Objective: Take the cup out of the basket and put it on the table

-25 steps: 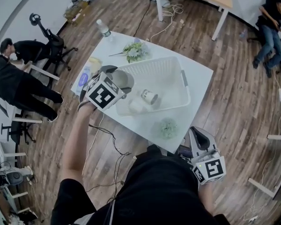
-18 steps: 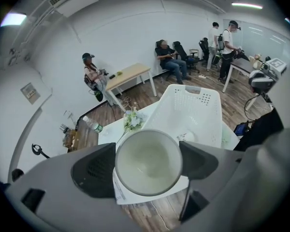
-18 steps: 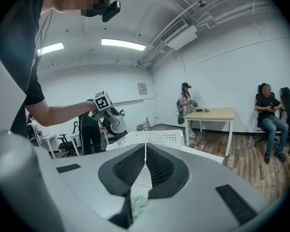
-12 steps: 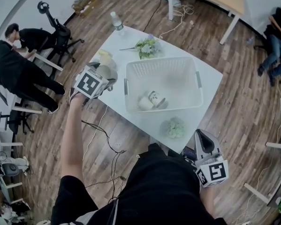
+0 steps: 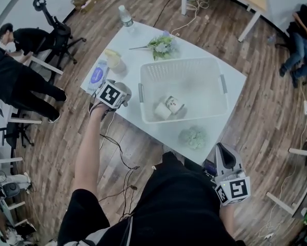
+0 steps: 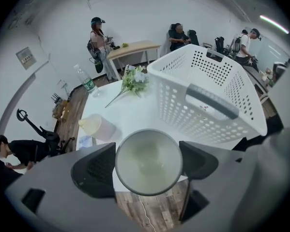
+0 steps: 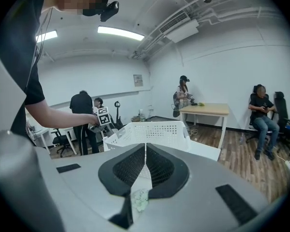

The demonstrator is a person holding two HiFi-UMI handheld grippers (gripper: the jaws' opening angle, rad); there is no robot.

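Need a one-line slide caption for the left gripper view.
Left tool shut on a pale cup, beside the white basket at the table edge.

Tabletop (image 5: 135, 55) white. Basket (image 5: 181, 61) white, walls dotted with rows of small holes, handle bars grey. Cup (image 6: 149, 153) pale grey-green inside, rim lighter. Left tongs (image 6: 148, 162) grey, pads (image 6: 99, 170) black with fine mesh (marker cube (image 5: 112, 95) black-and-white squares). Floor (image 5: 256, 132) brown wood planks. Flower sprig (image 5: 162, 44) green and pale lilac.
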